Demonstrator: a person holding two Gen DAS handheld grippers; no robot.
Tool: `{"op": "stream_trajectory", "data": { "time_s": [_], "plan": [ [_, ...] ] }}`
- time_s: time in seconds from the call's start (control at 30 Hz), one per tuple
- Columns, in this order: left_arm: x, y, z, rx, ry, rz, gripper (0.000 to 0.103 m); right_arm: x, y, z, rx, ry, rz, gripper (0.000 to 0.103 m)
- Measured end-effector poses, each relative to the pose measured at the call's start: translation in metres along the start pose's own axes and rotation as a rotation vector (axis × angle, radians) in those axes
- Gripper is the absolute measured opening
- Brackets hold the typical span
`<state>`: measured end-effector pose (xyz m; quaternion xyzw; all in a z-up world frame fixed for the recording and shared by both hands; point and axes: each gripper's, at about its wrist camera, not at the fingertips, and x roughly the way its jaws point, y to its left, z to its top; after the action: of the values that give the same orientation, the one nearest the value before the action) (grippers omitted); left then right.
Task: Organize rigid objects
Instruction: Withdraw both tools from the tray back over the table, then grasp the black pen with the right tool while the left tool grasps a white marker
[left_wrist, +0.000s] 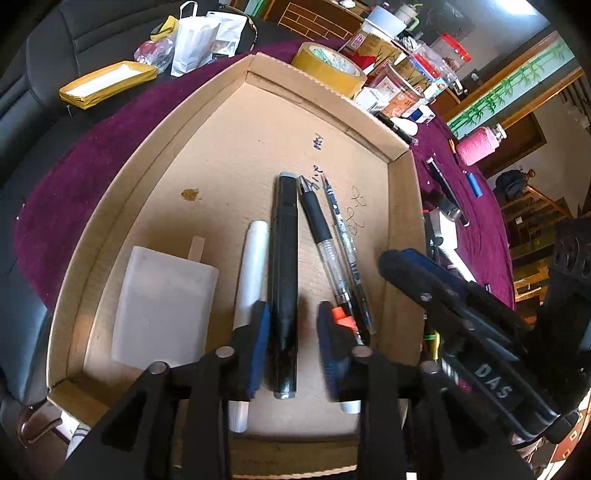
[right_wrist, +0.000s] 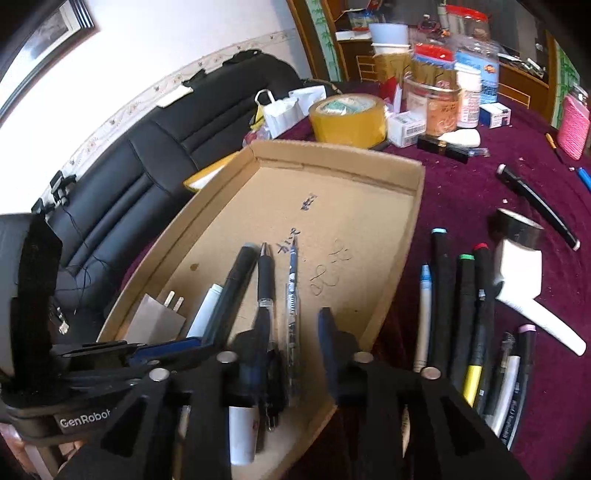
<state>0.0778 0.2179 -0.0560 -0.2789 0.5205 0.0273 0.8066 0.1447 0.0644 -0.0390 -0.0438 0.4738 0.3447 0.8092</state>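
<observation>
Looking over your setup, the biggest thing is the counter (right_wrist: 461, 192) under its purple cloth, and sitting on it is the shallow cardboard tray (left_wrist: 400, 206) where the sorted stuff lives. Behind the tray there's a fat roll of yellow tape (right_wrist: 347, 118) plus a crowd of jars and boxes.

Inside the tray, from left to right in the left wrist view: a white charger block (left_wrist: 162, 306) lying flat, a white marker (left_wrist: 253, 266), a thick black marker (left_wrist: 282, 266), a black-grip pen (left_wrist: 321, 236) and a slim clear pen (left_wrist: 341, 229). They lie roughly parallel, close together, tips toward the far wall.

Your left gripper (left_wrist: 293, 332) sits right over the black marker, and its fingers (left_wrist: 262, 332) are parted on either side of it with a visible gap, so nothing's clamped there. Your right gripper (right_wrist: 293, 332) is spread too; the clear pen lies on the tray floor between its fingers (right_wrist: 327, 332), and the pads aren't pressing on it.

Off the tray, to its right on the cloth, you've still got a row of loose markers (right_wrist: 465, 306) with coloured caps, a roll of black tape (right_wrist: 517, 225) and a white pipe-shaped piece (right_wrist: 524, 288).
</observation>
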Motion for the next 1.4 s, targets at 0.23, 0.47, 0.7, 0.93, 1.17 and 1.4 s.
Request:
{"op": "stream_trajectory", "data": {
  "time_s": [0.23,0.47,0.7,0.93,1.17,1.4],
  "plan": [
    [-0.021,-0.021,-0.015,0.034,-0.093,0.042,0.052,-0.037,-0.023,-0.021,0.065,-0.054,0.076,0.049],
    [-0.030,-0.087,-0.030,0.207,-0.187,0.039,0.068,-0.077,-0.073,-0.054,0.106,-0.094,0.050,0.051],
    [-0.005,-0.139,-0.040,0.298,-0.124,0.008,0.068,-0.125,-0.146,-0.075,0.174,-0.164,-0.033,0.051],
    [0.010,-0.185,-0.042,0.401,-0.114,0.013,0.068,-0.151,-0.225,-0.085,0.286,-0.181,-0.160,0.050],
    [0.029,-0.219,-0.038,0.516,-0.103,0.016,0.071,-0.162,-0.276,-0.093,0.368,-0.190,-0.305,0.050],
    [0.052,-0.243,-0.034,0.630,-0.056,0.028,0.071,-0.155,-0.309,-0.096,0.407,-0.156,-0.375,0.050]
  ]
}}
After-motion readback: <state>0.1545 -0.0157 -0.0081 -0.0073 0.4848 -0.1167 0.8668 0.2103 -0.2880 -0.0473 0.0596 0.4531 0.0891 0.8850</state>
